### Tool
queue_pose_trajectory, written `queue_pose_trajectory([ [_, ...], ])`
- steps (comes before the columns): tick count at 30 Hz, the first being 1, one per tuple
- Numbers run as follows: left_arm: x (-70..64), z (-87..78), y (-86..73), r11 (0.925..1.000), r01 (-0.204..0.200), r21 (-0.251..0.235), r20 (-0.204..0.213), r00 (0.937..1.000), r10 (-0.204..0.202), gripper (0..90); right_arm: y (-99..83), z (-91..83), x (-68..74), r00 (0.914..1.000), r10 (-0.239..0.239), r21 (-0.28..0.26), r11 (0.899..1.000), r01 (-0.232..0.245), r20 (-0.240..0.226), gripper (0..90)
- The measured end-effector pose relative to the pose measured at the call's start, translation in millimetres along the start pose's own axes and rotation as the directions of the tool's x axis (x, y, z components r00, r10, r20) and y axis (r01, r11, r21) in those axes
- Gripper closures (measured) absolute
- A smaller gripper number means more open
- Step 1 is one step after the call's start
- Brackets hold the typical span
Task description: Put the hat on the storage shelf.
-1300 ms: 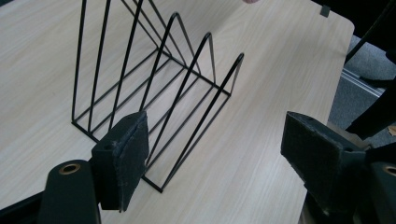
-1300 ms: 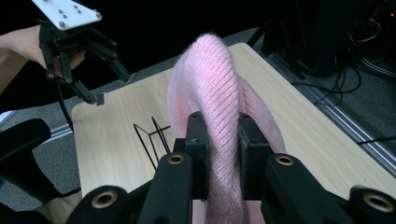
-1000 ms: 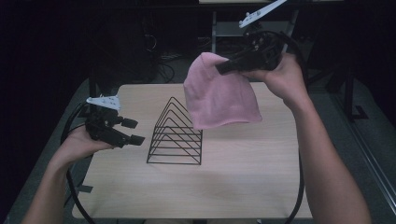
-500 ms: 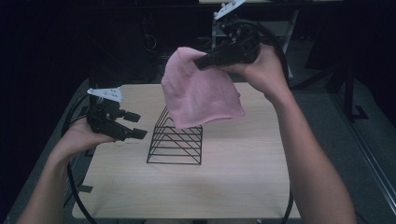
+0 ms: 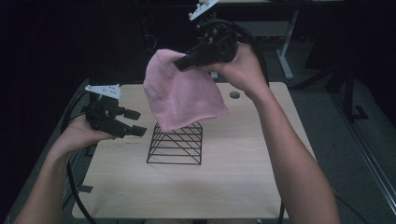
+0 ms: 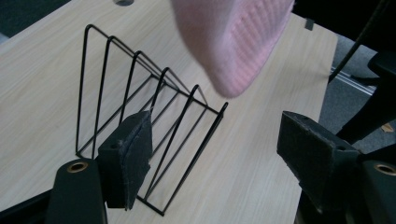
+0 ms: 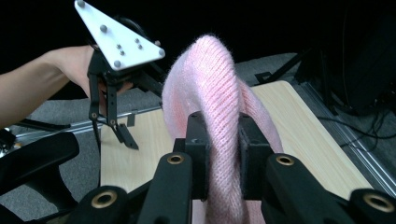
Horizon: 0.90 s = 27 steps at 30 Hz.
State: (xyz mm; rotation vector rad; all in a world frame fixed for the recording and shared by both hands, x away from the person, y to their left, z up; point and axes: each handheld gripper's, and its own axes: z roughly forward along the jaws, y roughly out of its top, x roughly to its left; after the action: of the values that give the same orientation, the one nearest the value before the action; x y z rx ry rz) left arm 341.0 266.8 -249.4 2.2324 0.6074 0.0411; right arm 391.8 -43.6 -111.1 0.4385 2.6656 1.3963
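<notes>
Hanging from the right claw (image 7: 218, 140), pinched shut on its fold, the pink knitted beanie (image 5: 182, 95) droops directly above the black wire triangular rack (image 5: 176, 144); the left claw (image 5: 135, 123) waits wide open beside it.

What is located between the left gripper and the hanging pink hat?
The black wire rack stands between the left gripper and pink hat, seen in the left gripper view.

Pink hat (image 7: 219, 88): fuzzy ribbed knit cloth, matt, pinched btwn right gripper (image 7: 219, 154) jaws. Wire rack (image 6: 140, 116) just ahead of left gripper (image 6: 219, 158): thin black metal rod, smooth. Jaw pads: rough matt black facing. Table (image 5: 243, 186) below: pale wood-grain top, smooth, low sheen.
</notes>
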Motion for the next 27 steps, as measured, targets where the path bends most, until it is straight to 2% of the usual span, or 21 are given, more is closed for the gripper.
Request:
queue_pose_trajectory([
  [3,2.2,0.4,-0.5,1.0,-0.009,-0.002,-0.014,0.9999,0.009,29.4,7.0,7.7,3.9,0.9999,-0.004,-0.008,1.0,0.004,-0.012,77.3],
  [6,4.8,-0.6,-1.5,0.9998,0.01,-0.015,-0.002,0.9999,-0.01,31.5,9.5,11.1,5.2,0.9998,-0.01,-0.01,1.0,0.01,-0.019,77.0],
  [8,6.3,-2.6,-2.8,0.9992,0.022,-0.032,0.015,0.9997,-0.021,39.0,12.3,16.8,6.7,0.9994,-0.019,-0.016,1.0,0.019,-0.028,77.0],
  [13,8.6,-4.4,-4.7,0.9985,0.031,-0.046,0.016,0.9994,-0.03,45.5,14.2,24.1,8.5,0.999,-0.025,-0.016,1.0,0.024,-0.038,77.0],
  [15,9.5,-3.8,-5.5,0.999,0.02,-0.039,0.023,0.9996,-0.019,49.8,14.8,27.3,9.2,0.9988,-0.027,-0.024,0.999,0.026,-0.04,77.0],
  [19,10.1,-1.6,-7.0,0.9998,0.001,-0.021,0.007,1.0,-0.001,58.2,15.3,33.7,10.7,0.9985,-0.019,-0.034,0.999,0.017,-0.052,77.1],
  [21,10.1,-0.9,-8.2,0.9998,0.0,-0.018,-0.001,1.0,0.0,69.1,15.1,37.3,11.1,0.9983,-0.026,-0.03,0.999,0.024,-0.053,77.1],
  [22,10.6,-0.8,-9.3,0.9999,-0.002,-0.014,-0.002,1.0,0.002,77.8,13.5,40.1,11.1,0.9981,-0.028,-0.028,0.999,0.026,-0.054,77.1],
  [24,10.8,-0.8,-9.6,0.9999,-0.002,-0.017,-0.007,1.0,0.002,79.9,12.7,40.6,10.9,0.9981,-0.025,-0.027,0.999,0.024,-0.056,77.1],
  [25,11.3,-1.4,-9.9,0.9998,-0.001,-0.021,-0.017,0.9999,0.0,82.4,9.9,40.8,10.3,0.9984,-0.009,-0.034,0.999,0.007,-0.055,77.1],
  [27,13.7,-2.7,-10.0,0.9994,0.001,-0.035,-0.044,0.999,-0.002,82.5,8.7,40.7,9.5,0.9985,-0.009,-0.04,0.999,0.007,-0.054,77.1],
])
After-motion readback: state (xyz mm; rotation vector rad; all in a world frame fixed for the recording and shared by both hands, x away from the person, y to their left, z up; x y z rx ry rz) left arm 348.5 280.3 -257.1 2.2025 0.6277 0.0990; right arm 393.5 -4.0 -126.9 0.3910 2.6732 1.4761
